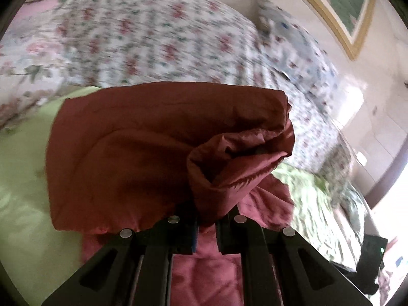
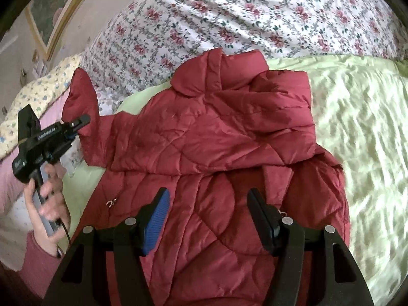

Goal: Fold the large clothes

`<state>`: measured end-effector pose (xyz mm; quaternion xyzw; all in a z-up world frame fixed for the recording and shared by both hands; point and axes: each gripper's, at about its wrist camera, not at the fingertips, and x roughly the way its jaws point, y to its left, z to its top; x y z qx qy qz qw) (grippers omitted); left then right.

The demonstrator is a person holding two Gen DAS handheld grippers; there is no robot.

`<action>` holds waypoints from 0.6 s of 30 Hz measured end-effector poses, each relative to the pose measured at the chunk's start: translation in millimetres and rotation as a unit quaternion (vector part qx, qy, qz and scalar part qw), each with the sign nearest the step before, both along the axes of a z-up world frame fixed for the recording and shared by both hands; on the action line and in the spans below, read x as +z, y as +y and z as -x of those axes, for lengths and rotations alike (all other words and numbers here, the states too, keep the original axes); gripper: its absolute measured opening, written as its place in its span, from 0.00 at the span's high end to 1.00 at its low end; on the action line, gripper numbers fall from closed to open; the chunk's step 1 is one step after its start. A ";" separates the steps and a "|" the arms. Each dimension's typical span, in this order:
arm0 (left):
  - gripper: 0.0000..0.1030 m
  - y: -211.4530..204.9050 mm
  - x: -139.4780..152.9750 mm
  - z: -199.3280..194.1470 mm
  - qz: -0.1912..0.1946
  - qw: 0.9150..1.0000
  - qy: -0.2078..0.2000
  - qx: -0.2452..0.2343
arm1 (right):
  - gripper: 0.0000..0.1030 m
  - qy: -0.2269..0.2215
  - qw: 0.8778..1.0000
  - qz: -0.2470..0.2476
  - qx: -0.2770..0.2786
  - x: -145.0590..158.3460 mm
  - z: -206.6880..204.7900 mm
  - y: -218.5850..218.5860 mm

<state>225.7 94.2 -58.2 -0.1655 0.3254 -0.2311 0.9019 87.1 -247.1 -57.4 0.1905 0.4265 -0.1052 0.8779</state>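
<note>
Left wrist view: your left gripper [image 1: 206, 225] pinches a sleeve [image 1: 229, 168] of the red quilted jacket [image 1: 132, 153], raised over the green bedspread [image 1: 23, 178].

Right wrist view: your right gripper [image 2: 206, 219] is spread, holding nothing, over the jacket lying on the bedspread. White lettering on the left gripper body is unreadable.

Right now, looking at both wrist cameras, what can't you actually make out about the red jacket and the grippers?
- Left wrist view: the left gripper tips, buried in the bunched sleeve.
- Left wrist view: the floral quilt and framed picture, smeared by motion blur.
- Right wrist view: the red jacket hem, cut off by the bottom edge and the open right gripper.
- Right wrist view: the jacket's front, lying face down or folded under.
</note>
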 end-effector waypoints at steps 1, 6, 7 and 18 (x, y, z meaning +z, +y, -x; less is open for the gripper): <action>0.92 -8.9 -2.2 -1.0 -0.003 1.000 0.001 -0.009 | 0.37 -0.002 1.000 -0.003 -0.004 0.5 0.6 -2.5; 0.91 -52.8 -21.5 -19.2 -0.030 0.999 0.012 -0.042 | 0.37 -0.013 1.000 -0.020 -0.021 3.7 4.5 -16.1; 0.91 -63.9 -25.9 -24.2 -0.038 0.998 0.014 -0.049 | 0.37 -0.014 0.999 -0.022 -0.023 4.1 5.1 -18.3; 0.89 -163.5 -70.7 -51.1 -0.099 0.988 0.031 -0.117 | 0.36 -0.068 0.991 -0.101 -0.058 20.3 -8.2 -65.1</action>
